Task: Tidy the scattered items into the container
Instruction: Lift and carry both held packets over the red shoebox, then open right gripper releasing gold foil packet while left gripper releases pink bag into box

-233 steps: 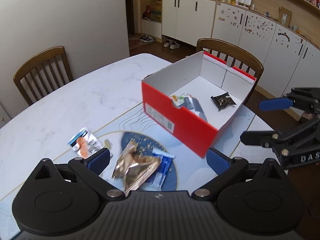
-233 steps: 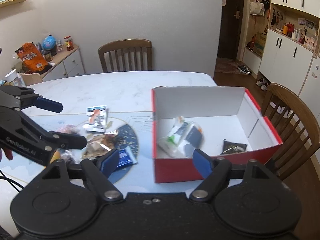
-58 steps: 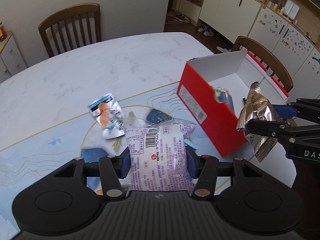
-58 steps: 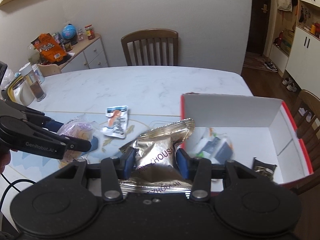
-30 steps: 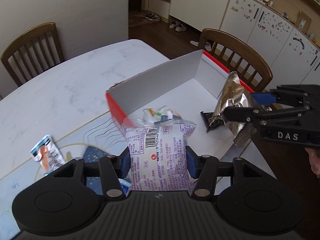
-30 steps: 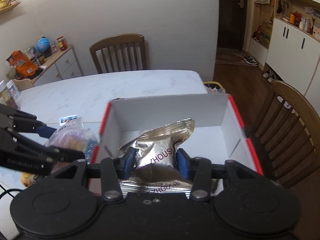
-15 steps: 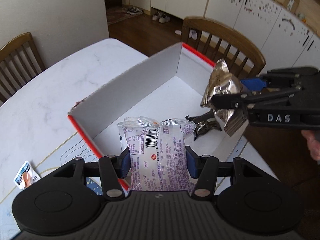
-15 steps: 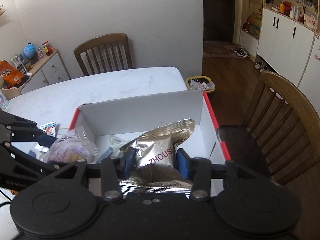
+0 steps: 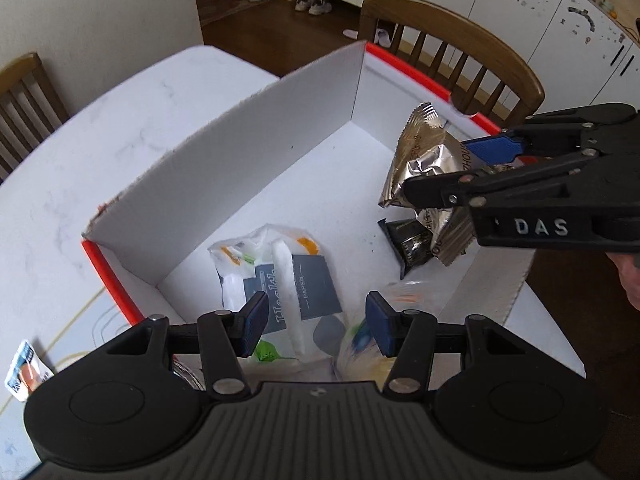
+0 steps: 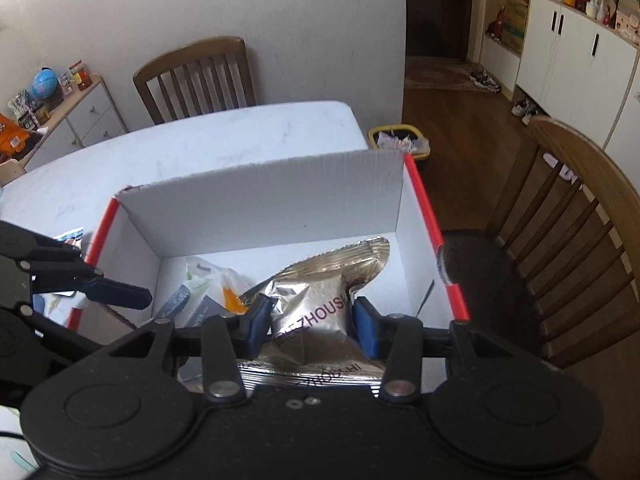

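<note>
The red box (image 9: 240, 152) with white inner walls stands on the marble table, and both grippers hang over it. My left gripper (image 9: 316, 324) is open, its blue pads apart with nothing pressed between them. A blurred pale snack bag (image 9: 360, 344) sits just under its right finger, inside the box. My right gripper (image 10: 308, 320) is shut on a silver foil packet (image 10: 320, 300), held above the box floor; the left wrist view shows that packet (image 9: 424, 160) from the side. A tissue pack (image 9: 280, 276) and a small dark packet (image 9: 412, 244) lie in the box.
A small sachet (image 9: 26, 372) lies on the table left of the box. Wooden chairs stand close behind the box (image 9: 452, 40) and at the table's far side (image 10: 196, 76). A yellow bin (image 10: 400, 140) sits on the floor. A hand (image 9: 628, 276) holds the right gripper.
Both grippers have sunk lower over the box. The purple snack bag that sat between my left pads is no longer held there; a blurred bag shows below them. The foil packet stays gripped.
</note>
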Action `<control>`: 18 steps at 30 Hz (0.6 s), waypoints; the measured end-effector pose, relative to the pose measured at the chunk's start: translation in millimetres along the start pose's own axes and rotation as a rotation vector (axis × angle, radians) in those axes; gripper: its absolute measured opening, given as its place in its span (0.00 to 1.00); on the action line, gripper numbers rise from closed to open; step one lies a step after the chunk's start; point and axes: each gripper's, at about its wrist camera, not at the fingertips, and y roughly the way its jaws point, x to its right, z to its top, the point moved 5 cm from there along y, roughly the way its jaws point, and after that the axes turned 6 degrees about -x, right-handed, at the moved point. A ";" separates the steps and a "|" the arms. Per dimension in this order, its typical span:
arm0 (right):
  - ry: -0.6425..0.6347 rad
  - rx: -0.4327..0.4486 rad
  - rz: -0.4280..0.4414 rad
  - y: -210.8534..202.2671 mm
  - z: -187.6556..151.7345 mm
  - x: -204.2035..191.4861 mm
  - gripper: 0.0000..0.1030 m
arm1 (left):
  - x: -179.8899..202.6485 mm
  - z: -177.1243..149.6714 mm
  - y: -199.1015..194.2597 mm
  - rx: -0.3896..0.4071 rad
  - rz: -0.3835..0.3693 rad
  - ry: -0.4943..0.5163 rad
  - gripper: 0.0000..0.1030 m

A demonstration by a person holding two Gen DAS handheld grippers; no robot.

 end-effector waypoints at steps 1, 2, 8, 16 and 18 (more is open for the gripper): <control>0.001 -0.010 0.000 4.7 0.4 0.4 0.43 | -0.8 -0.9 2.6 -0.005 0.000 0.001 0.51; -0.001 -0.020 0.001 10.0 0.3 0.8 0.43 | -1.2 -1.9 4.5 -0.009 -0.001 0.002 0.51; -0.025 -0.084 -0.007 41.5 1.9 -4.2 0.43 | -3.1 -6.3 16.1 -0.028 0.000 0.003 0.51; -0.069 -0.134 -0.022 66.2 4.1 -15.1 0.43 | -5.2 -7.7 16.3 -0.022 -0.018 -0.001 0.51; -0.078 -0.144 -0.022 70.1 3.2 -17.6 0.43 | -5.1 -7.0 15.9 -0.019 -0.023 -0.002 0.51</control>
